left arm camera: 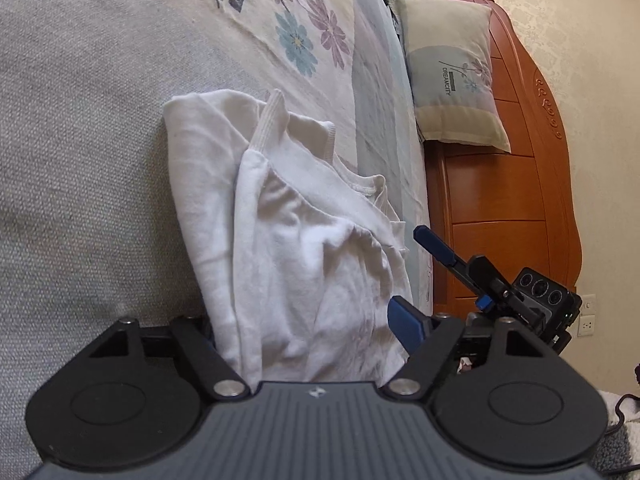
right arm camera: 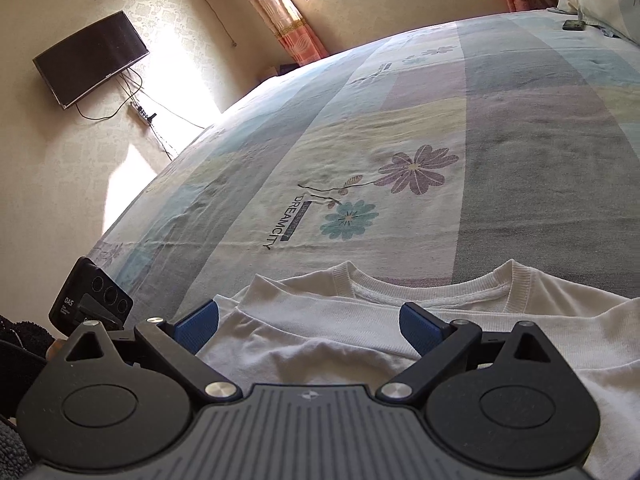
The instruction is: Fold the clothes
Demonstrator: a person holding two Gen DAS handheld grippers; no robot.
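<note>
A white sweatshirt [left arm camera: 288, 208] lies partly folded on the floral bedsheet [left arm camera: 304, 40], with a ribbed cuff and sleeve laid over its body. My left gripper [left arm camera: 308, 326] stands open low over the cloth; its right blue pad [left arm camera: 408, 322] shows, while the left one is hidden behind a fold. A finger [left arm camera: 434, 244] of the other gripper reaches in at the shirt's right edge. In the right wrist view the sweatshirt [right arm camera: 520, 320] shows its round collar, and my right gripper [right arm camera: 308, 320] is open with the folded cloth lying between and below its blue pads.
The bedsheet [right arm camera: 360, 140] stretches far beyond the shirt. A pillow [left arm camera: 452, 72] leans on the wooden headboard [left arm camera: 500, 200]. A television [right arm camera: 90, 58] hangs on the wall, with curtains [right arm camera: 276, 8] by the window. A small dark object [right arm camera: 573, 25] lies on the bed's far corner.
</note>
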